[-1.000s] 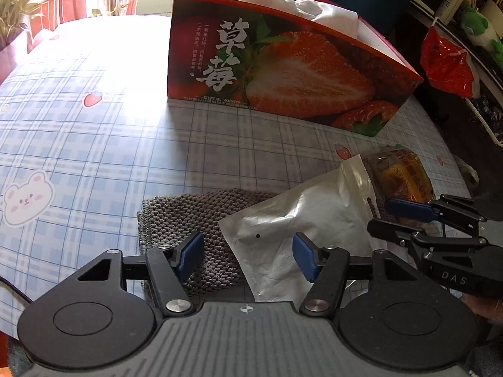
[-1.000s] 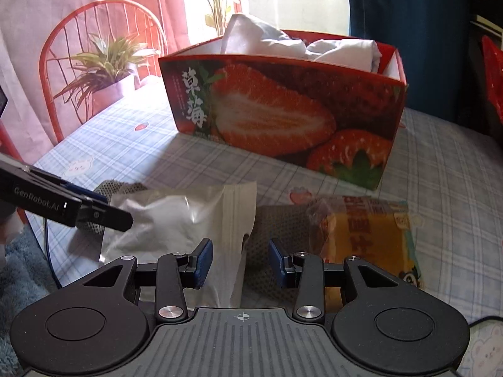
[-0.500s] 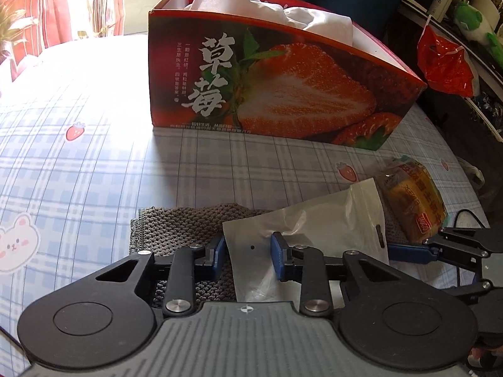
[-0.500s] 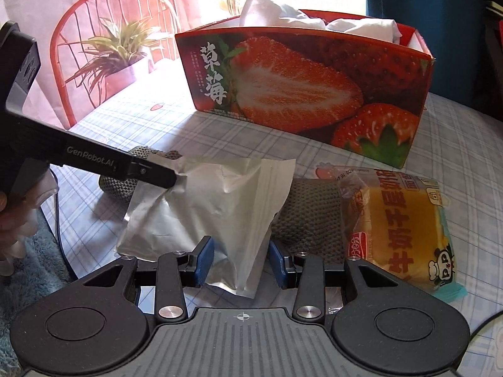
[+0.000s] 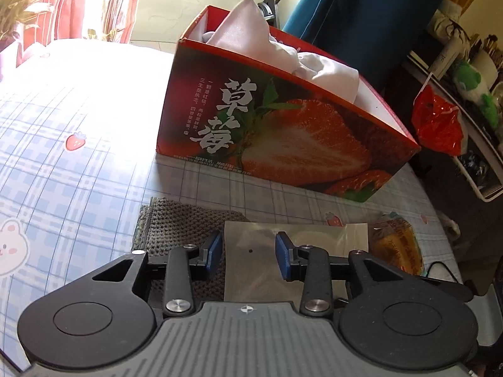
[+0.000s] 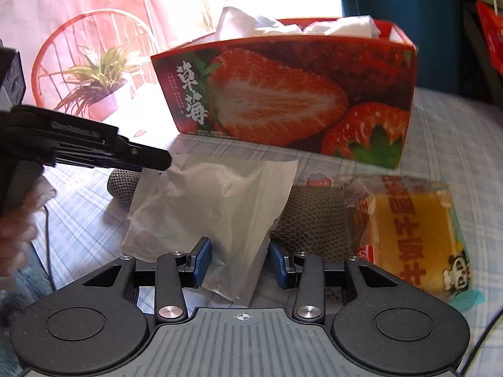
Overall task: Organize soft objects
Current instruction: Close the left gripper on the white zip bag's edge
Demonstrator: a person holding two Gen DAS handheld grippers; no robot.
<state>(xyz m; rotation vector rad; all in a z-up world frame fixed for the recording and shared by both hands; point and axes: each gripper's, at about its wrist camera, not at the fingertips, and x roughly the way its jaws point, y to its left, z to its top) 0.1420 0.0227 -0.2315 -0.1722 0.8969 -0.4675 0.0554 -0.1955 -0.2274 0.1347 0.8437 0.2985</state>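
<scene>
A silver-white foil pouch [image 6: 213, 207] lies over a grey knitted cloth [image 6: 311, 216] on the checked tablecloth. My left gripper [image 5: 248, 256] has its blue pads on either side of the pouch's [image 5: 283, 251] near edge; in the right wrist view its fingers [image 6: 147, 157] are pinched on the pouch's far left corner, which is raised. My right gripper [image 6: 240, 262] is open, with the pouch's near corner between its pads. A wrapped yellow cake [image 6: 408, 235] lies to the right. The knitted cloth [image 5: 176, 226] shows left of the pouch.
A red strawberry-print box [image 5: 283, 132] holding white cloth [image 5: 283, 53] stands behind the objects; it also shows in the right wrist view [image 6: 283, 100]. A red plastic bag [image 5: 437, 122] and shelves are at the right. A red wire chair [image 6: 81, 62] and plant stand at the left.
The left gripper closed onto the pouch's corner and lifted it, so the pouch now stands flatter and higher. The right gripper stayed open and moved closer to the pouch.
</scene>
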